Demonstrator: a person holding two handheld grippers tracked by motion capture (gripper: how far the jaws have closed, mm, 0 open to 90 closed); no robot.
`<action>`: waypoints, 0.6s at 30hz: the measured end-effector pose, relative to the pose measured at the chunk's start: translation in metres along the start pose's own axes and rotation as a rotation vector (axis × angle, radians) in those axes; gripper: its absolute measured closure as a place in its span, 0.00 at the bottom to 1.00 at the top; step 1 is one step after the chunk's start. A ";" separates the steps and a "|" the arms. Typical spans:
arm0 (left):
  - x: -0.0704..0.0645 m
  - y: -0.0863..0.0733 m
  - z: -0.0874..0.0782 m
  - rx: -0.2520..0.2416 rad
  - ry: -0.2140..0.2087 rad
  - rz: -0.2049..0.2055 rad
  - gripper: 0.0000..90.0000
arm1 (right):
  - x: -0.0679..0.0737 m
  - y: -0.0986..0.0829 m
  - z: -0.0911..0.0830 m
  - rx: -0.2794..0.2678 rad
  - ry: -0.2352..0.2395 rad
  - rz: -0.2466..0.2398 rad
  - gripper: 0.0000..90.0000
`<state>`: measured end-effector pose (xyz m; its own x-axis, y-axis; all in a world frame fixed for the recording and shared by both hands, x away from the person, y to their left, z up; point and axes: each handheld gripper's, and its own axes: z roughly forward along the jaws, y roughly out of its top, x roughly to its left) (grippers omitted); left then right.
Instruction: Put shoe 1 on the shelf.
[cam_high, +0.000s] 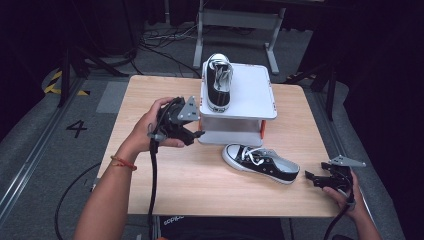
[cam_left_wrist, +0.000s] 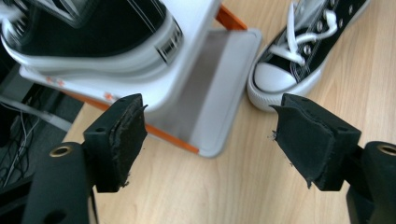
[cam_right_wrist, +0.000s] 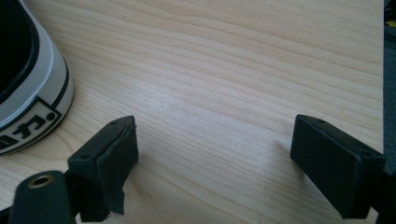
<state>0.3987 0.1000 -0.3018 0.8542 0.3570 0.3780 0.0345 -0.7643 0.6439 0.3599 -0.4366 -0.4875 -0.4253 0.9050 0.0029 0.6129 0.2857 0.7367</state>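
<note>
One black-and-white shoe (cam_high: 218, 82) already sits on top of the small white rack (cam_high: 250, 95) near the upper middle of the high view, while its mate (cam_high: 261, 162) lies on its sole on the wooden table (cam_high: 165, 185), just in front of the rack and right of centre. The left gripper (cam_high: 192, 132) hangs at the rack's left front corner with its jaws spread wide and nothing between them; in its own view the gap frames the rack's lower shelf (cam_left_wrist: 219, 88), with the toe of the loose shoe (cam_left_wrist: 275, 81) beyond. The right gripper (cam_high: 312, 178) sits low at the right edge of the table, also released and empty, with the loose shoe's heel (cam_right_wrist: 28, 107) at the far left of its view. The risk, as I see it, is a poor grab on that loose shoe: a pinch on the soft canvas collar or the laces (they trail loose across the tongue) could let it swing or slip out mid-lift. The left gripper is also close enough to the rack that a careless sweep might nudge it and tip the upper shoe off.
</note>
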 end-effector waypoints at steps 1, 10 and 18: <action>-0.004 -0.006 -0.001 -0.005 0.005 -0.020 0.31 | 0.000 0.000 0.000 0.000 0.000 -0.001 0.17; -0.028 -0.055 0.002 0.008 -0.030 -0.127 0.27 | 0.000 0.000 0.000 0.001 0.002 -0.002 0.17; -0.052 -0.110 0.026 0.097 -0.085 -0.213 0.26 | -0.001 0.000 0.001 0.001 0.006 -0.005 0.17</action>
<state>0.3640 0.1511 -0.4098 0.8629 0.4722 0.1802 0.2649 -0.7262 0.6344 0.3609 -0.4371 -0.4875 -0.4322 0.9017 0.0033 0.6114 0.2904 0.7361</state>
